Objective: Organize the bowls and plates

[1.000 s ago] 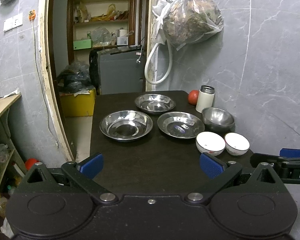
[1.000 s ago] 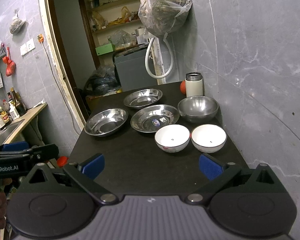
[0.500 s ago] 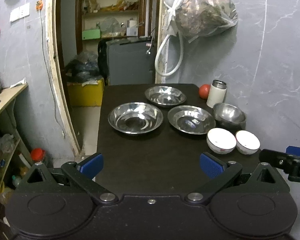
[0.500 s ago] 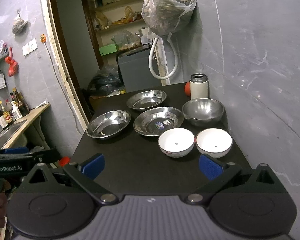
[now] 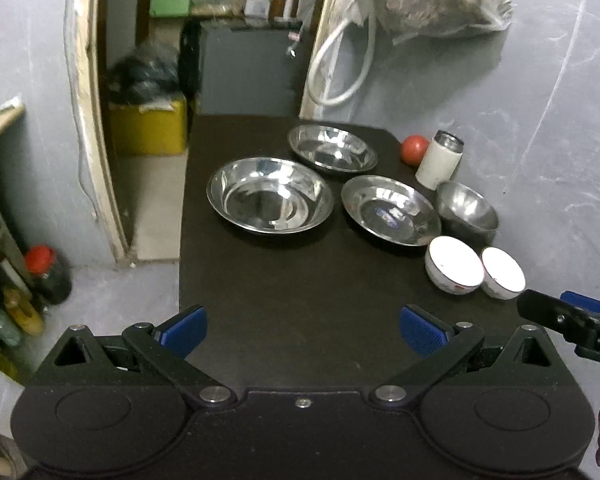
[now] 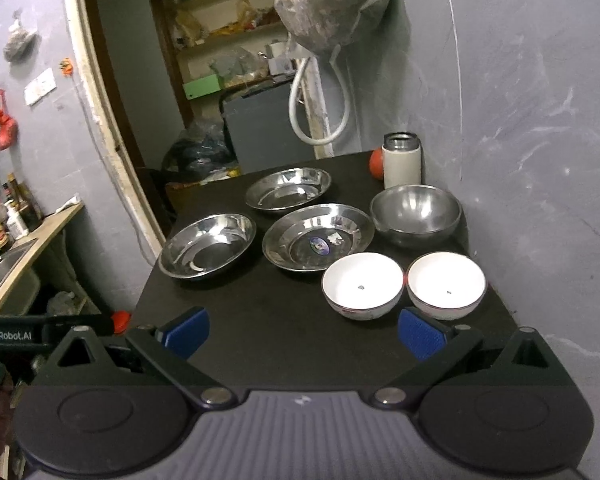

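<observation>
Three steel plates lie on the dark table (image 5: 300, 300): a large left plate (image 5: 270, 194) (image 6: 207, 244), a far plate (image 5: 332, 153) (image 6: 288, 188) and a stickered middle plate (image 5: 390, 209) (image 6: 318, 236). A steel bowl (image 5: 466, 210) (image 6: 416, 212) stands by the wall. In front of it sit two white bowls, one left (image 5: 454, 265) (image 6: 362, 285) and one right (image 5: 502, 272) (image 6: 446, 283). My left gripper (image 5: 302, 330) hangs open and empty over the near table edge. My right gripper (image 6: 302, 330) is open and empty, its right pad just before the white bowls.
A white flask (image 5: 438, 160) (image 6: 402, 158) and a red tomato (image 5: 414, 150) stand at the back by the wall. A bag and hose (image 6: 328, 8) hang above. The table's left edge drops to the floor, with a doorway (image 5: 148, 80) and red-capped jar (image 5: 46, 268).
Both grippers have risen and tilted down, so the dishes sit lower and nearer in view. The right gripper has come closer to the white bowls. Nothing on the table has moved.
</observation>
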